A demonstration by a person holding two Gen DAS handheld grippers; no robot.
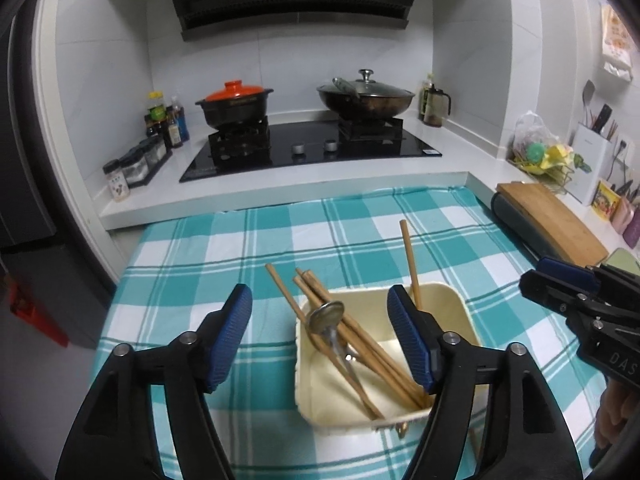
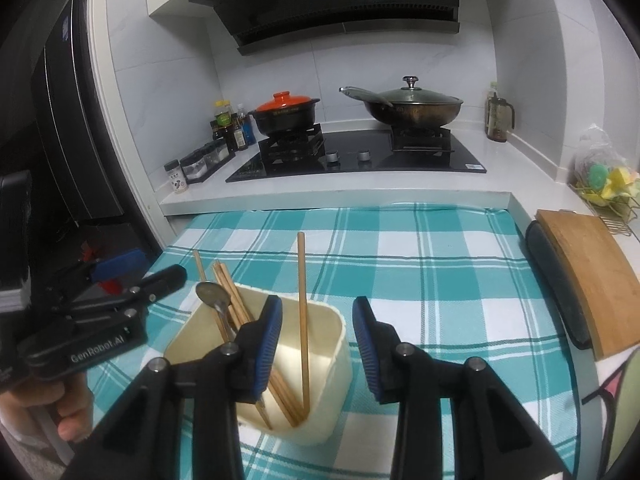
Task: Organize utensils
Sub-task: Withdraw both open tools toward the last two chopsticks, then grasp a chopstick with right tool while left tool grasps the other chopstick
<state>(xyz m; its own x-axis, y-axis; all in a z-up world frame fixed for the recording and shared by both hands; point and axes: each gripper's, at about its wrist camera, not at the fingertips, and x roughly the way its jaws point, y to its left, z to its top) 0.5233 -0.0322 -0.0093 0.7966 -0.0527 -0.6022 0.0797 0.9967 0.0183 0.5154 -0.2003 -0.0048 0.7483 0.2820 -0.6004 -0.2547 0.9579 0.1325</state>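
My left claw (image 1: 320, 340) stands wide with nothing between its blue pads; in the left wrist view it fills the lower middle of the frame, its right finger (image 1: 410, 344) in front of the cream container (image 1: 460, 308), whose near right part it hides. My right claw (image 2: 318, 350) is also wide and holds nothing; in the right wrist view its left finger (image 2: 266, 350) overlaps the container's near side, while its right finger (image 2: 370, 354) sits over bare checked cloth just right of it.

The cream container rests on the teal and white checked cloth (image 1: 200, 272) that covers the desk. Inside it a bundle of wooden chopsticks (image 1: 360, 336) leans toward the upper left of the frame, their ends poking past the rim. One single chopstick (image 2: 303, 320) stands almost upright against the far wall, apart from the bundle. A metal spoon (image 1: 326, 316) lies with the bundle, bowl up at the rim; its handle runs down into the container.

Behind the cloth, in the upper middle, a black stove (image 1: 312, 148) carries a pot with an orange lid (image 1: 236, 106) and a lidded wok (image 1: 366, 98). A wooden cutting board (image 2: 588, 276) lies at the right edge.
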